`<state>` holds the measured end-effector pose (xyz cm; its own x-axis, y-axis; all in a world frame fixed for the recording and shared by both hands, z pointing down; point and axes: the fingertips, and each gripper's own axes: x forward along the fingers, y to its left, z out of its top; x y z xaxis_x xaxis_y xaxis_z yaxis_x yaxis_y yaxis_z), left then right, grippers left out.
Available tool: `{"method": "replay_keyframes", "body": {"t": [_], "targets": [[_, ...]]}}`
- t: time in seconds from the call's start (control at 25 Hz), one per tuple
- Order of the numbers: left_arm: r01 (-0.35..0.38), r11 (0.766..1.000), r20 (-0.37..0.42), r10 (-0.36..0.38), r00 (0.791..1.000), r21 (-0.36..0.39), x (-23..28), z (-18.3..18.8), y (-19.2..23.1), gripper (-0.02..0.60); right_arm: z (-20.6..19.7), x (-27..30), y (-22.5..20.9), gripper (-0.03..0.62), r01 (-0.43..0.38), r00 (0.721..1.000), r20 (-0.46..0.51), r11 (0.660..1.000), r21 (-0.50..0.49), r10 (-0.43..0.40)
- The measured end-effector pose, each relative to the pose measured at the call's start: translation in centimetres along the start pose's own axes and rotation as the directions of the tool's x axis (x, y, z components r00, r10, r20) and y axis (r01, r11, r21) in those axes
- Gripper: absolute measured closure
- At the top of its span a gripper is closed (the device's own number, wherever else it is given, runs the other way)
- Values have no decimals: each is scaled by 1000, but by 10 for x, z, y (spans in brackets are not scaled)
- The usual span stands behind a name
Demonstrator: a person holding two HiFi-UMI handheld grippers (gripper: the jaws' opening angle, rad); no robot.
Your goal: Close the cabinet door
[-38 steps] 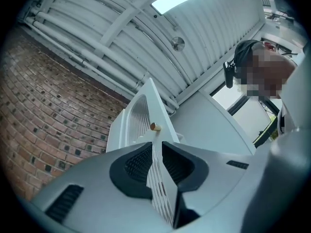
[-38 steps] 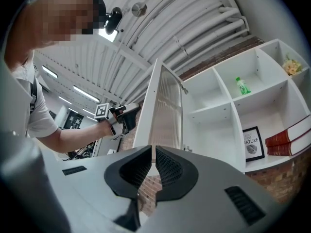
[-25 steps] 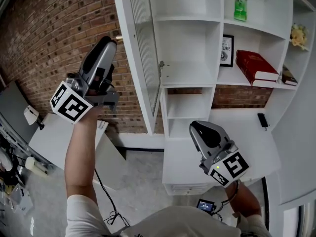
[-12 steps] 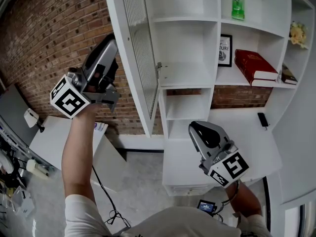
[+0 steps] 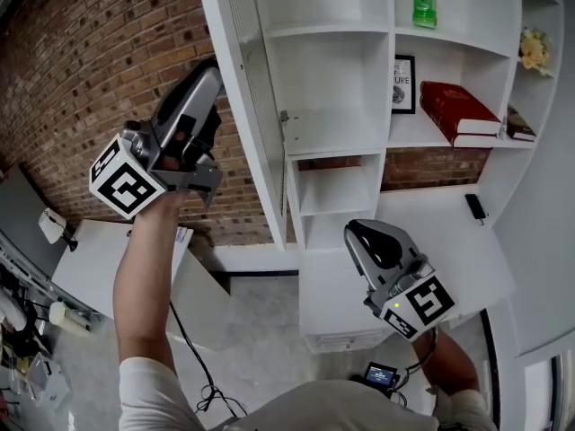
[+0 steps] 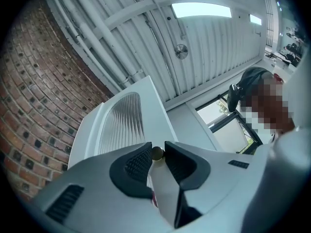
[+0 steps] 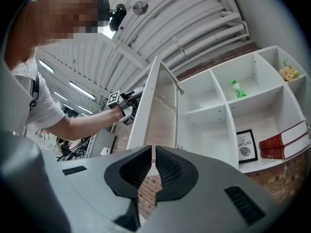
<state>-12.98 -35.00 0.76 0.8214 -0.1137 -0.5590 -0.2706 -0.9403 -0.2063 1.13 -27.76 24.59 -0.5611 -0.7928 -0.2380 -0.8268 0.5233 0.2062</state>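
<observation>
The cabinet door stands open, edge-on in the head view and hinged to the left side of the white cabinet. Its small brass knob sits between the tips of the left gripper, whose jaws have just been closing and now pinch it from both sides. The brick wall lies just behind that gripper. The compartment the door covers is bare. The right gripper hangs low before the lower shelves, well apart, with its jaws nearly together on nothing.
</observation>
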Motion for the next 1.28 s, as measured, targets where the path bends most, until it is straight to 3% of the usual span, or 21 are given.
{"method": "replay_keyframes", "body": {"t": [0.4,0.76,1.28], "targets": [[-9,999,-34,11,999,40,24,-10,-13,501,-4,-16,2,565,100,995,-26,995,-16,-101],[-41,997,-47,44,998,68,48,-24,-25,503,-4,-27,-31,565,70,997,-26,997,-29,-70],[-128,975,-111,149,983,182,112,-61,-42,506,-4,-52,-93,565,64,998,0,998,-24,-64]]}}
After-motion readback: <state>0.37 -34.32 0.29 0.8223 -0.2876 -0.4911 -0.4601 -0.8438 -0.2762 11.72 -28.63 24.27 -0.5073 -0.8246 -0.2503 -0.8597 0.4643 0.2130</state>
